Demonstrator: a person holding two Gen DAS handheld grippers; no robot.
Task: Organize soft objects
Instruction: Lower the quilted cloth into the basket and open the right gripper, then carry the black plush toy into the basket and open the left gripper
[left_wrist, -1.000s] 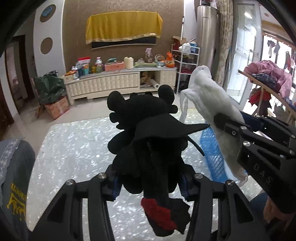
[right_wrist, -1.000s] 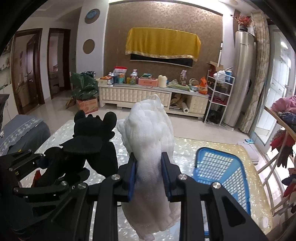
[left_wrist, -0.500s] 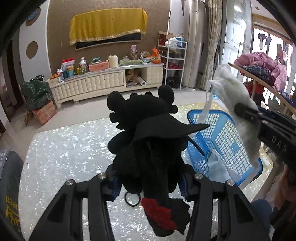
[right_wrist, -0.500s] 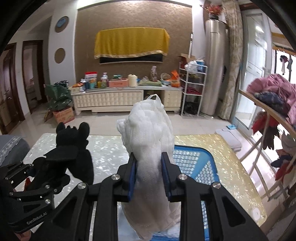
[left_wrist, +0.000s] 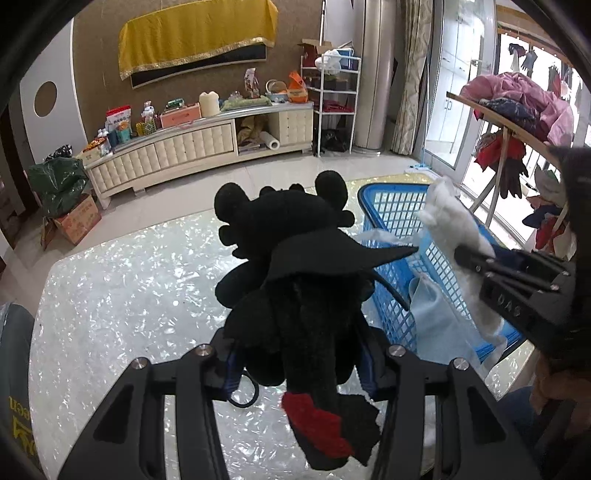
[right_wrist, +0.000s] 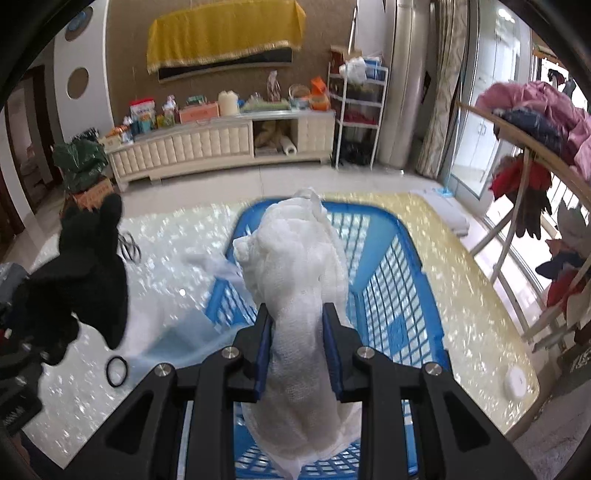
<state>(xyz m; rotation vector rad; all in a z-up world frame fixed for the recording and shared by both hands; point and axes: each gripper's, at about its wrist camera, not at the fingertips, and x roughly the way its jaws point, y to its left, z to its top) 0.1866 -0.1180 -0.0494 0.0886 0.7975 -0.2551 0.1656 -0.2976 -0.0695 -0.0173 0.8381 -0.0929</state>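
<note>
My left gripper (left_wrist: 299, 354) is shut on a black plush toy (left_wrist: 288, 266) with a red patch at its tail, held above the shiny table. My right gripper (right_wrist: 297, 332) is shut on a white mesh cloth (right_wrist: 299, 280) and holds it over the blue plastic basket (right_wrist: 402, 258). The basket also shows in the left wrist view (left_wrist: 391, 206), at the right, with a light blue cloth (left_wrist: 436, 325) draped over its near wall. The right gripper shows there (left_wrist: 469, 258) holding the white cloth (left_wrist: 450, 221). The black toy shows at the left of the right wrist view (right_wrist: 81, 273).
The table has a pearly white top (left_wrist: 122, 280). A black hair tie (right_wrist: 117, 371) and a wire ring (right_wrist: 129, 247) lie on it. A small white round thing (right_wrist: 517, 380) lies at the right edge. A clothes rack (right_wrist: 535, 155) stands to the right.
Both grippers have moved right and forward towards the basket. The white cloth has tilted down over the basket. The grips are unchanged.
</note>
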